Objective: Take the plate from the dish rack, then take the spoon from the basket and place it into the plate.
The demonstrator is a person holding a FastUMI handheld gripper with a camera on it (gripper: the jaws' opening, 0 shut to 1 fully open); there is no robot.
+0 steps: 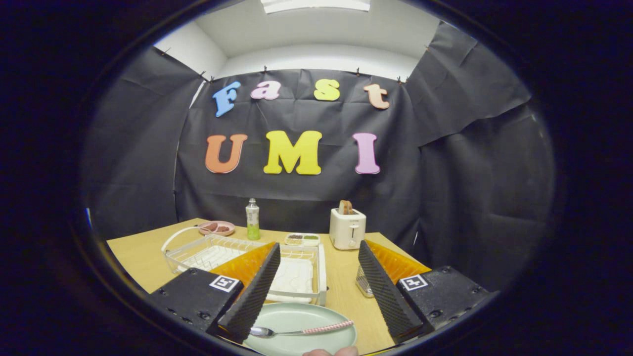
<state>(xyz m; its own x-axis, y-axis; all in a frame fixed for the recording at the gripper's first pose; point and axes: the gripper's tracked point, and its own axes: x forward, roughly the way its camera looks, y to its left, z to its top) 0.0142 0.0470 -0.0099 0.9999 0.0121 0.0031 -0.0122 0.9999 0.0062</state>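
1. Hand-held gripper: fingers spread wide, nothing between the pads, no contact with any object.
2. Plate, pale green, lies flat on the desk, low between the two fingers.
3. Spoon rests in the plate, bowl toward the left finger, checked handle pointing toward the right finger.
4. Dish rack, white wire, stands just beyond the plate, partly behind the left finger.
5. Small wire basket sits beside the plate's far right, touching view of the right finger; contact uncertain.
6. Beyond the plate, past the rack: toaster, bottle, pink dish.
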